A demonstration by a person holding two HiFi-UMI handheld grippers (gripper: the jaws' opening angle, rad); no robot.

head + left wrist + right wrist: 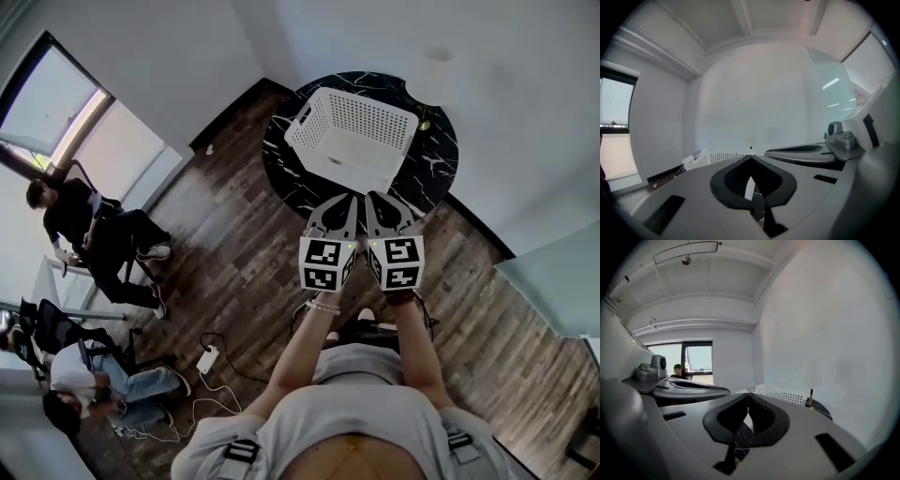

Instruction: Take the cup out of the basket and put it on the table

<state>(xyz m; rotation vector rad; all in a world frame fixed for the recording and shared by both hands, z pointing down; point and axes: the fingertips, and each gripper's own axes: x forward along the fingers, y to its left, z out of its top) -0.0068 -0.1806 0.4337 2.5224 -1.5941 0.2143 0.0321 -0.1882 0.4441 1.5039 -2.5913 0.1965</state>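
Observation:
A white perforated basket [352, 136] stands on the round black marble table [431, 178]. No cup shows in any view, and nothing can be made out inside the basket. Both grippers hang side by side just above the table's near edge, pointing towards the basket. My left gripper [341, 208] has its jaws together with nothing between them. My right gripper [381, 208] is likewise shut and empty. The basket's rim [710, 158] peeks over the left gripper [751, 158] in the left gripper view. In the right gripper view the basket [787, 396] lies beyond the right gripper [748, 395].
A small brass object [425, 122] [810, 399] stands on the table to the right of the basket. Seated people [89, 225] and chairs are at the far left. A power strip [206, 359] and cables lie on the wooden floor. A glass panel [553, 281] is at the right.

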